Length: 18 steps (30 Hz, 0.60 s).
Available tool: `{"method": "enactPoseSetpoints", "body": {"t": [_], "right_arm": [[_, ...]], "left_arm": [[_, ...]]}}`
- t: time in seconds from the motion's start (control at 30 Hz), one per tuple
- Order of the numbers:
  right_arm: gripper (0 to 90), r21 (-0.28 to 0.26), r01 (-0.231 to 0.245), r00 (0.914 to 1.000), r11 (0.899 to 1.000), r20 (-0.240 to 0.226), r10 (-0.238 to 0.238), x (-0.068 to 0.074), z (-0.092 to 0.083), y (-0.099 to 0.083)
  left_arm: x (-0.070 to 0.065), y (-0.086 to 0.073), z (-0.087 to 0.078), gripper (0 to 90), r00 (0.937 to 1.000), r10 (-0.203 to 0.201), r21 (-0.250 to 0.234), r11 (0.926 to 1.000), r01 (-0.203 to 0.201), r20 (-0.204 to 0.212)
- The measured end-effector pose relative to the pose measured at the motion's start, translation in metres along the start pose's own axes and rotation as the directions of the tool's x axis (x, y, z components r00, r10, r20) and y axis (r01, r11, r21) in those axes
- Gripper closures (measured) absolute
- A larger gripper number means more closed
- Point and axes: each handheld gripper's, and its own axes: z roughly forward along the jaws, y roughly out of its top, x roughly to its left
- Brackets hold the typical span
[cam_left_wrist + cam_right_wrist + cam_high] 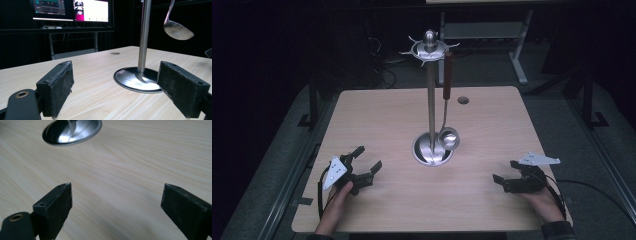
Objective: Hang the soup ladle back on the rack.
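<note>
I see the stand's [431, 100] top cut off in both gripper views; ladle [448, 135] hangs at 3 o'clock. Left gripper [365, 161] and right gripper [504, 173] gape wide, empty.

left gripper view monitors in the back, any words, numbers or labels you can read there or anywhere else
None can be read.
Left monitor: dark screen with coloured panels, text too small and blurred.
Right monitor: bright window with a pink strip, writing blurred.
Metal stand, ladle, table and both tongs, left and right: no markings visible.
</note>
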Motion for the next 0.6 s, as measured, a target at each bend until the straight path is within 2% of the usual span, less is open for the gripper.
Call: {"method": "enactPoseSetpoints", "body": {"t": [0.1, 0.6], "right_arm": [[9.1, -0.006, 0.0, 1.0, 1.0, 0.007, 0.0, -0.0005, 0.0001, -0.0058], [9.3, -0.002, 0.011, 0.9997, 1.0, 0.021, -0.011, -0.0041, 0.0031, -0.0079]], "left_arm": [[-0.0001, 0.0, -0.0004, 13.1, 1.0, 0.004, -0.001, 1.0, -0.004, 0.0], [-0.0003, 0.0, -0.0009, 13.1, 1.0, 0.001, -0.001, 1.0, -0.001, -0.003]]}}
